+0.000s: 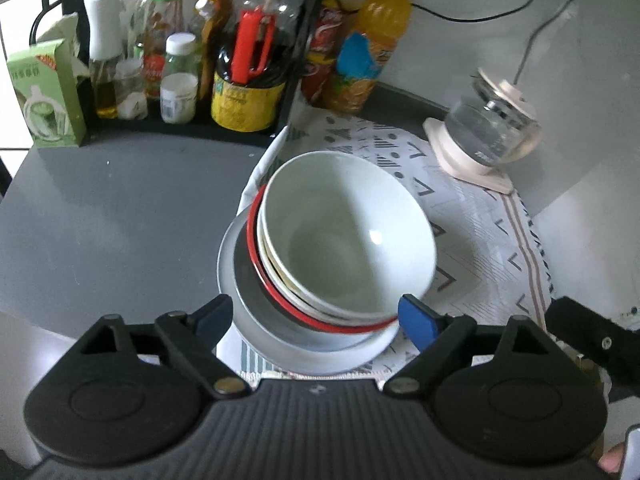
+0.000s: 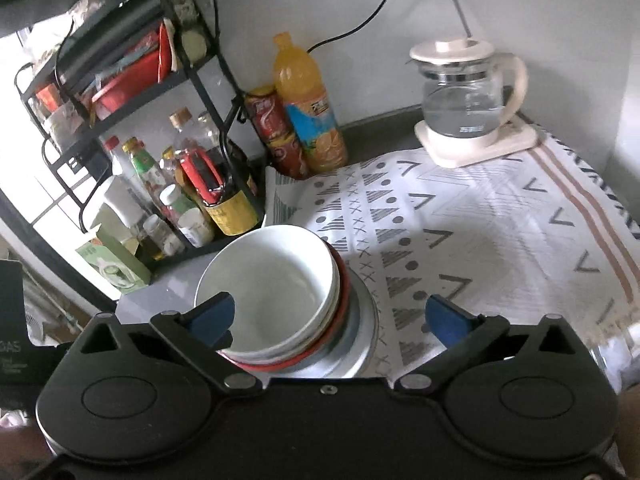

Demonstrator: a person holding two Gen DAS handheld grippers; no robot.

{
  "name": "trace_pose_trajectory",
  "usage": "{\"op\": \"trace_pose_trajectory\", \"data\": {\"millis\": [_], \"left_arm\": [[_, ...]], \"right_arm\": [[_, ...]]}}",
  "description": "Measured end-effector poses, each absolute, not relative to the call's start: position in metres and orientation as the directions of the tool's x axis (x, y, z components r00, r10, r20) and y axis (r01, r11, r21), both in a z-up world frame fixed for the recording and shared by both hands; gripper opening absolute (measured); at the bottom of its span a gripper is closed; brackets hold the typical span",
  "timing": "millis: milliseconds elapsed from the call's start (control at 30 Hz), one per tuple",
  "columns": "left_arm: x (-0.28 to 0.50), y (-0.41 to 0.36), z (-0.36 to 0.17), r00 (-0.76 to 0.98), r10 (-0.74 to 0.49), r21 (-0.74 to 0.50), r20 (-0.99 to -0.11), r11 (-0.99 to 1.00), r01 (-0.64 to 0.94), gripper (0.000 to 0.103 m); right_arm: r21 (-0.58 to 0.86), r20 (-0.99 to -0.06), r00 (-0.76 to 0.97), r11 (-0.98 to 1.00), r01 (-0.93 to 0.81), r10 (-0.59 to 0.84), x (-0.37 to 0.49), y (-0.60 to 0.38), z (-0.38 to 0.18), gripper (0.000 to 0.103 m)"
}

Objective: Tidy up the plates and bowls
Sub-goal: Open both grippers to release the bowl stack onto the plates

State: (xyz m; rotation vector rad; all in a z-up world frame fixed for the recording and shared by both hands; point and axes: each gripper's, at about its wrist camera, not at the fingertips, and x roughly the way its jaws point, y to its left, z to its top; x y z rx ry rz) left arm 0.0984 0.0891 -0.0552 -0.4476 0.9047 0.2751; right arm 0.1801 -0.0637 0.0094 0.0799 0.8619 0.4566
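A stack of dishes stands at the left edge of the patterned cloth [image 1: 480,216]. On top is a pale white bowl [image 1: 344,232] [image 2: 276,280], tilted a little and nested in other bowls. Under them lie a red-rimmed dish [image 1: 280,300], a grey plate [image 1: 248,276] and a wide pale plate [image 1: 320,356] at the bottom. My left gripper [image 1: 316,320] hangs open just above the near side of the stack, its blue pads [image 1: 418,320] clear of the rims. My right gripper [image 2: 329,320] is open wide over the same stack, and its left pad [image 2: 212,318] shows in front of the bowl, apart from it.
A black rack [image 2: 132,92] with bottles and jars [image 1: 176,80] stands at the back left, a green box [image 1: 44,96] beside it. An orange juice bottle [image 2: 308,112] and red cans [image 2: 276,132] stand by the wall. A glass kettle [image 2: 468,100] sits back right. Grey counter [image 1: 120,216] lies to the left.
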Motion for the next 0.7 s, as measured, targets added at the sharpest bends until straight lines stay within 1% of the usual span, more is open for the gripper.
{"op": "trace_pose_trajectory", "data": {"millis": [167,400,567,700], "left_arm": [[0.076,0.076,-0.039,0.620,0.028,-0.253,-0.784,0.898,-0.361,0.090],[0.034,0.068,-0.020,0.656,0.022,-0.257,-0.754,0.910,-0.326,0.091],[0.010,0.072,-0.004,0.673,0.057,-0.211,-0.737,0.928,-0.309,0.096],[-0.006,0.074,0.005,0.686,0.057,-0.192,-0.725,0.940,-0.281,0.097]], "right_arm": [[0.220,-0.709,0.607,0.930,-0.294,0.359,0.150,-0.077,0.024,0.103],[0.228,-0.706,0.637,0.951,-0.211,0.311,0.115,-0.085,0.031,0.103],[0.220,-0.694,0.663,0.959,-0.176,0.281,0.087,-0.085,0.037,0.103],[0.201,-0.683,0.685,0.967,-0.159,0.254,0.066,-0.089,0.043,0.103]]}}
